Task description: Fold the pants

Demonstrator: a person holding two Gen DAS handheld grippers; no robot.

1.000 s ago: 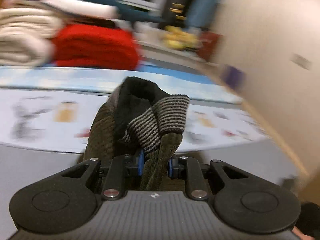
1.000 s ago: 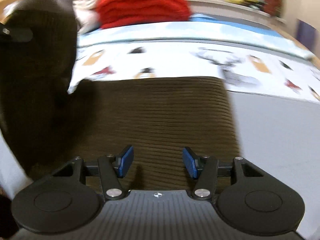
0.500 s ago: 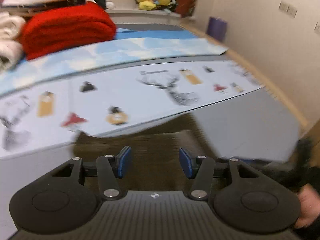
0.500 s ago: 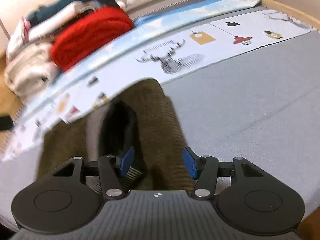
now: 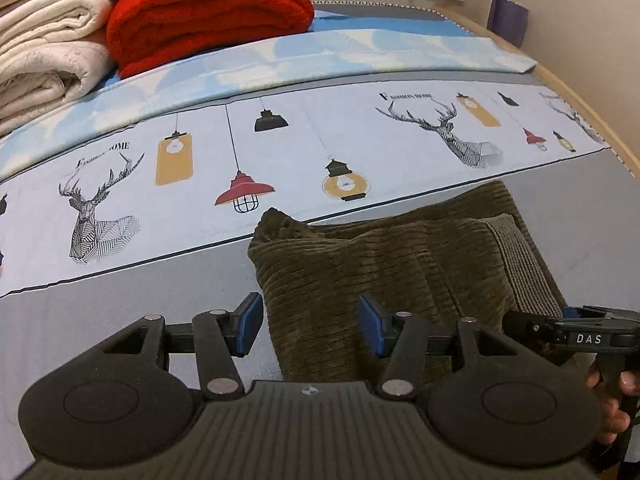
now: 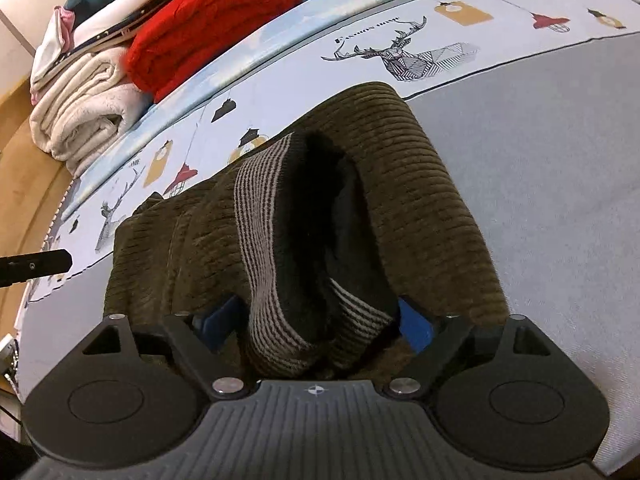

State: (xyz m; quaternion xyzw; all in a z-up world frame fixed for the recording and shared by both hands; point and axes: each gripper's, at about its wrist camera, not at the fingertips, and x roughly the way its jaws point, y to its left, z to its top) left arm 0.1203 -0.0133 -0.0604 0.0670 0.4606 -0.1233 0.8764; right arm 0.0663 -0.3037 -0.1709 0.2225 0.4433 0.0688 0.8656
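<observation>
Olive corduroy pants [image 5: 380, 264] lie folded on the grey bed cover [image 5: 120, 300]. My left gripper [image 5: 310, 330] hovers open over their near left edge, and its pads press on nothing. In the right wrist view the pants [image 6: 432, 184] bulge upward, showing the striped waistband [image 6: 260, 216] and black lining. My right gripper [image 6: 318, 322] straddles that waistband with its jaws opening wide, and the pads do not squeeze it. One of the right gripper's fingers [image 5: 532, 326] and a person's hand [image 5: 608, 404] show at the right of the left wrist view.
A printed sheet with deer and lamps [image 5: 280, 152] runs across the bed behind the pants. A folded red blanket [image 5: 208, 12] and cream blankets [image 5: 44, 60] are stacked at the back left. A wooden bed edge [image 5: 600, 120] and a wall bound the right side.
The left gripper let go of the waistband it held up, and the pants now lie on the bed. The right gripper moved over the waistband and its jaws spread wider.
</observation>
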